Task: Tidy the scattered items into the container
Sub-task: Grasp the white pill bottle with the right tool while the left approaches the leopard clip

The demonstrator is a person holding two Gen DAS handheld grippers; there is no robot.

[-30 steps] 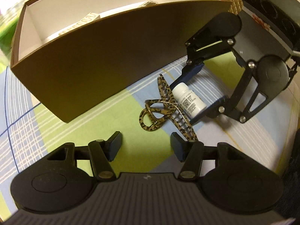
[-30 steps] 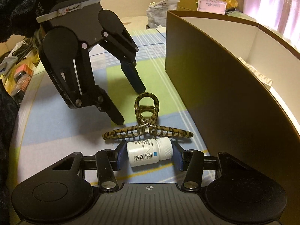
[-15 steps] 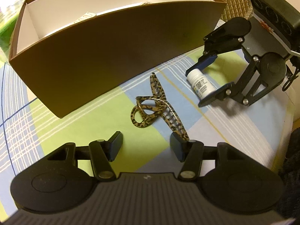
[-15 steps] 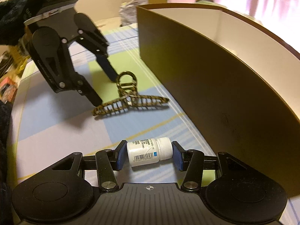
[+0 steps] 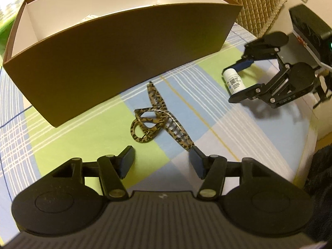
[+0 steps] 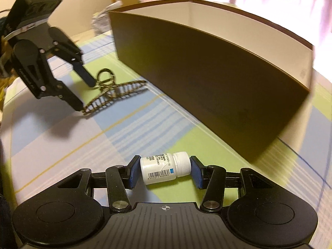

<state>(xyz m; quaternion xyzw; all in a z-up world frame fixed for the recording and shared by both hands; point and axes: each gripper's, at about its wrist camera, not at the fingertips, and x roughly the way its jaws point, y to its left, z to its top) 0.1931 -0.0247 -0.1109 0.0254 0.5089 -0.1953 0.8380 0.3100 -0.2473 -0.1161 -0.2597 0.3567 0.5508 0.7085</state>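
Right wrist view: a small white pill bottle with a barcode label is held crosswise between the blue pads of the right gripper, its ribbed cap against the right pad and its base against the left. The bottle is carried above the checked tablecloth of green, blue and white squares, just beside the near corner of the brown cardboard box, whose white inside is seen over its rim. Further left, the left gripper is seen tilted down over a leopard-print hair claw clip that lies on the cloth; one fingertip is beside the clip's looped handles and the other at the end of its toothed arm. Whether either tip touches the clip cannot be told, since this part of the view is blurred.

Left wrist view: the jaws of the left gripper are opening and stand moderately wide, with nothing pressed between the pads. The hair claw clip lies just ahead of them, near the box's long brown wall. The tip of its toothed arm reaches the right pad. To the right, well apart from the clip, the right gripper is seen holding the pill bottle clear of the cloth. Something pale lies inside the box, too hidden to be named.
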